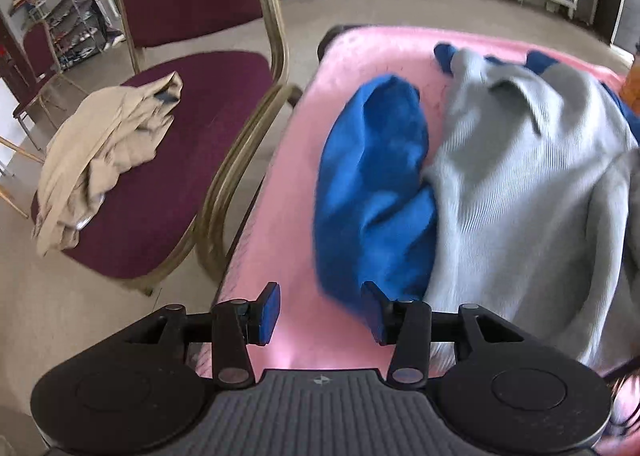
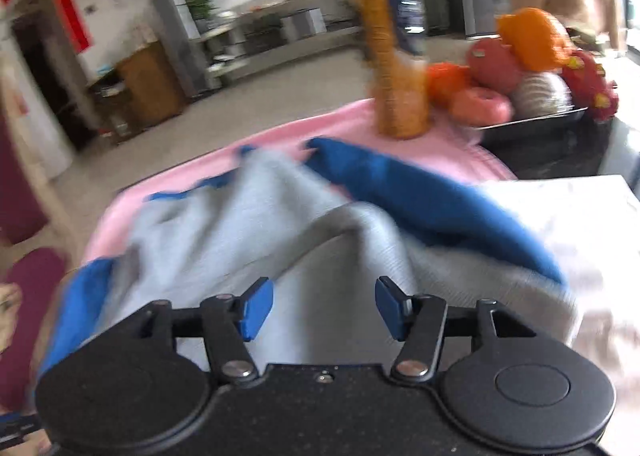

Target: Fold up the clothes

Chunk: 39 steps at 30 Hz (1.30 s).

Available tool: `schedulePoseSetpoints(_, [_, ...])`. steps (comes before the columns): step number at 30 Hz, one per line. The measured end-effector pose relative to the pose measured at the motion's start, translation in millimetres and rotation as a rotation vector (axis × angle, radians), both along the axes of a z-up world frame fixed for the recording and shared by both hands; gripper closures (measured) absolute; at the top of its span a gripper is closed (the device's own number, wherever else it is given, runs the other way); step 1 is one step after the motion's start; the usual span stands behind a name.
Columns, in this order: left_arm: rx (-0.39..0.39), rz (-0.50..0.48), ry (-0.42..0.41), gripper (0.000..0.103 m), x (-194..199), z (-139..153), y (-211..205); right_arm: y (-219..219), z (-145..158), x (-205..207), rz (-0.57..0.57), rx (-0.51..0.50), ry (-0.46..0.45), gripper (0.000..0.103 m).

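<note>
grey and blue sweater (image 1: pixel 520 183) spread rumpled across the pink cloth (image 1: pixel 276 215) covering the desk, grey ribbed body up, collar toward the far edge. blue sleeve (image 1: pixel 372 183) bunched in a thick fold on the left of the body, lying on the pink cloth. left gripper (image 1: pixel 323 312) low over the near edge of the desk, fingers (image 1: pixel 269 312) spread wide, holding nothing; right fingertip close against the lower end of the blue sleeve, contact hard to judge. right gripper (image 2: pixel 325 308) over the grey body (image 2: pixel 224 240), fingers (image 2: pixel 256 310) parted, nothing between them, other blue sleeve (image 2: pixel 432 203) draped to the right. knitted orange giraffe (image 2: pixel 394 55) upright at the far side of the desk, beside a tray (image 2: pixel 532 117) of knitted fruit. beige garment (image 1: pixel 100 159) heaped on a maroon chair (image 1: pixel 192 103) left of the desk.
</note>
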<state>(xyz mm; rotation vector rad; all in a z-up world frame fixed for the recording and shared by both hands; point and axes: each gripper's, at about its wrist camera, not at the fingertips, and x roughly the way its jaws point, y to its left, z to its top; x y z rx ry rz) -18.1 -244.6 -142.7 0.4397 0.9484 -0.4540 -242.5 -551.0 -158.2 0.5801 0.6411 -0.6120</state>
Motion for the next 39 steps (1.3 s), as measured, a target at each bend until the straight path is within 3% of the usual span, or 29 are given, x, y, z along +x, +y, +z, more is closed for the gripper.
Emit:
schedulePoseSetpoints(3, [-0.049,-0.012,0.097,0.055,0.6,-3.0,21.1,30.6,14.2,-4.8,0.088,0.028,-0.011,0.047])
schedulePoseSetpoints(7, [-0.101,0.006,0.22,0.053,3.1,-27.7,26.7,61.9,22.1,-0.7,0.197,0.098,-0.001,0.048])
schedulePoseSetpoints(9, [-0.125,0.007,0.25,0.053,4.5,-38.3,20.8,74.0,9.5,9.2,0.257,0.155,0.038,0.053])
schedulePoseSetpoints(12, [-0.142,-0.016,0.249,0.054,8.1,-43.3,8.9,92.0,-14.8,30.4,0.296,0.181,0.127,0.054])
schedulePoseSetpoints(14, [-0.124,-0.027,0.192,0.054,10.8,-39.8,0.1,96.9,-22.5,42.2,0.285,0.163,0.143,0.054])
schedulePoseSetpoints(16, [-0.105,-0.024,0.133,0.053,14.6,-35.4,-4.8,104.9,-17.4,50.9,0.29,0.114,0.105,0.054])
schedulePoseSetpoints(19, [-0.111,0.015,0.12,0.053,20.8,-36.7,-3.8,115.1,-11.1,71.6,0.365,0.117,0.016,0.052])
schedulePoseSetpoints(21, [-0.128,0.038,0.133,0.053,22.9,-41.9,1.3,116.6,-21.2,95.1,0.387,0.151,0.054,0.05])
schedulePoseSetpoints(26, [-0.165,0.075,0.12,0.053,27.3,-46.6,15.0,114.5,-68.5,142.7,0.314,0.174,0.217,0.05])
schedulePoseSetpoints(27, [-0.175,0.083,0.116,0.053,29.2,-45.7,16.8,116.3,-73.2,146.0,0.296,0.154,0.222,0.064])
schedulePoseSetpoints(28, [-0.186,0.091,0.113,0.053,30.6,-44.9,19.2,119.1,-75.5,147.6,0.282,0.125,0.217,0.1])
schedulePoseSetpoints(29, [-0.196,0.096,0.109,0.053,31.4,-44.1,20.7,121.3,-73.2,147.1,0.274,0.096,0.196,0.102])
schedulePoseSetpoints(34, [-0.244,0.072,0.13,0.053,34.0,-42.3,19.9,91.1,-47.9,131.8,0.085,0.075,0.045,0.102])
schedulePoseSetpoints(37, [-0.266,0.05,0.174,0.053,35.2,-44.3,16.7,62.5,-60.1,130.8,-0.008,0.154,0.064,0.101])
schedulePoseSetpoints(39, [-0.278,0.035,0.209,0.053,35.4,-46.4,14.7,55.4,-71.8,137.8,0.014,0.198,0.106,0.1])
